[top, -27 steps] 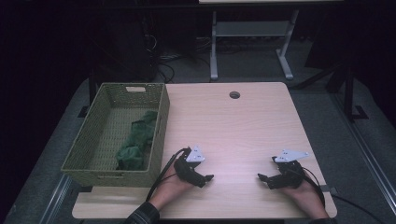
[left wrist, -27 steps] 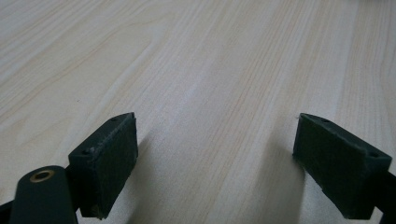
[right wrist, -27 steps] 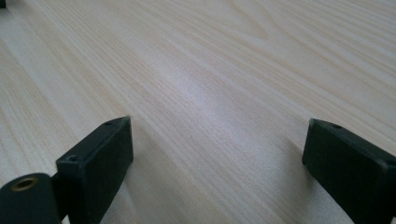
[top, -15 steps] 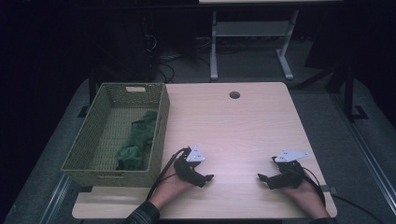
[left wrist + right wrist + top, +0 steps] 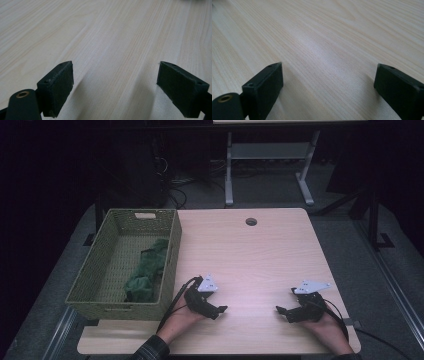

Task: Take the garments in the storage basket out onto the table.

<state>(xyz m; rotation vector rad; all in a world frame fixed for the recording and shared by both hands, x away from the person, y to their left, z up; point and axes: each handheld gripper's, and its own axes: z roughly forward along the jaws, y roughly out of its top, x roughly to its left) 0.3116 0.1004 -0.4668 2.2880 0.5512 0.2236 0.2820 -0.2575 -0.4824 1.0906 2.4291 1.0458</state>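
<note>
Inside basket (image 5: 100, 285), green cloth (image 5: 146, 270): long axis front-to-back; left gripper (image 5: 215, 310) just right of basket, nearer. Right gripper (image 5: 282, 312) well apart. Both jaws apart, empty, over tabletop (image 5: 260, 260).

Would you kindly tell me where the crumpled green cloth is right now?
In the high view, the crumpled green cloth lies inside the green woven basket at the table's left edge, against its right wall, just beyond the left gripper.

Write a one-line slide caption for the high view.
Two open grippers rest on a wooden table beside a woven basket holding green cloth.
</note>
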